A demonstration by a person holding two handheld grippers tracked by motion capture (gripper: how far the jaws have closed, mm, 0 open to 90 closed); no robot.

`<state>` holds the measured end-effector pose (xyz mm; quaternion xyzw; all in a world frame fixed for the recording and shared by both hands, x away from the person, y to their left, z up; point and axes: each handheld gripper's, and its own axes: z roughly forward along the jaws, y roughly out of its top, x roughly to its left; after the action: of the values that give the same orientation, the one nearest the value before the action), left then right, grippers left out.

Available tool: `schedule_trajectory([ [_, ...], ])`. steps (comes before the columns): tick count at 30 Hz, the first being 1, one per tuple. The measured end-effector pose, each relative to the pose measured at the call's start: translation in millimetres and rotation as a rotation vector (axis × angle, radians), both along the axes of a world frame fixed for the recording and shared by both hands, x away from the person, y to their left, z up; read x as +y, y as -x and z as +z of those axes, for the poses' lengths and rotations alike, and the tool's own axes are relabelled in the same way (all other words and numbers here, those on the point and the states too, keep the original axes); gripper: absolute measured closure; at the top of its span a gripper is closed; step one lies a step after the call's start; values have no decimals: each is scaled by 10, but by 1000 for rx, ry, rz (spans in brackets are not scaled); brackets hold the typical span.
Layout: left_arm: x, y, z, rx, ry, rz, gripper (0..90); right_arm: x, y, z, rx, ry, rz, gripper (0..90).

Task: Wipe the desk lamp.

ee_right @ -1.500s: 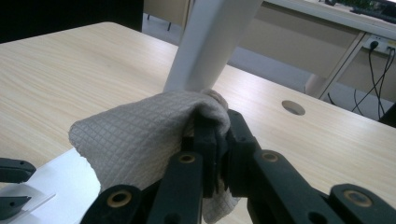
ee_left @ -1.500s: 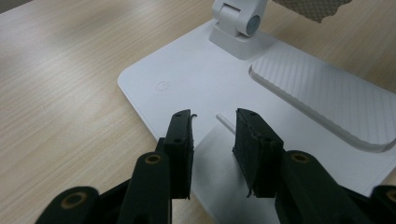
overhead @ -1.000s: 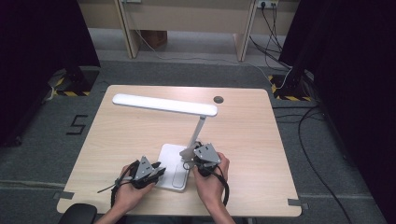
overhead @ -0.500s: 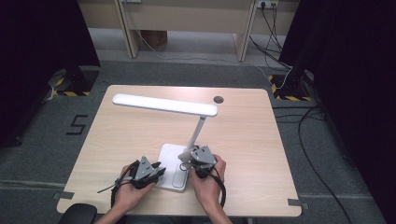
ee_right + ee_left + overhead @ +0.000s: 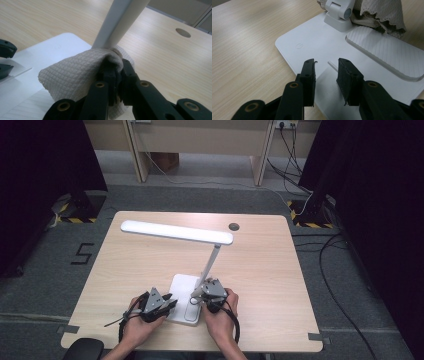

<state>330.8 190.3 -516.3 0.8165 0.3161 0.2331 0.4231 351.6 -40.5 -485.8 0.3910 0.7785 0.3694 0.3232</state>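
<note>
In the right gripper view, the right gripper (image 5: 113, 72) pinches a white paper towel (image 5: 72, 75) tight against the bottom of the lamp pole (image 5: 120, 20), whose top is cut off by the frame. The towel hides the jaw tips. In the left gripper view, the left gripper (image 5: 325, 70) sits at the bottom middle, half open with nothing inside, over the lamp's white base (image 5: 312, 42).

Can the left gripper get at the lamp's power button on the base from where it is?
Probably yes. The left gripper sits open, low over the near edge of the lamp base, and the power button lies just ahead on bare white surface. The paper towel is off by the hinge, not between them.
</note>
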Motion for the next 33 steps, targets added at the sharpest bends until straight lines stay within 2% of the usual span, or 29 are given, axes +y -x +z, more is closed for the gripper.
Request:
schedule_trajectory([
  [9,3,1,-2,0,2,0,658,-6,-53,-126,41,1,16,855],
  [16,7,-1,-3,2,4,0,659,-31,-78,-116,53,-4,28,856],
  [19,6,0,-4,2,4,0,659,-41,-98,-117,66,-22,35,857],
  [28,7,-3,-6,3,9,0,659,-123,-199,-126,76,-44,22,853],
  [33,5,0,-8,1,9,0,663,-108,-198,-182,125,-47,61,856],
])
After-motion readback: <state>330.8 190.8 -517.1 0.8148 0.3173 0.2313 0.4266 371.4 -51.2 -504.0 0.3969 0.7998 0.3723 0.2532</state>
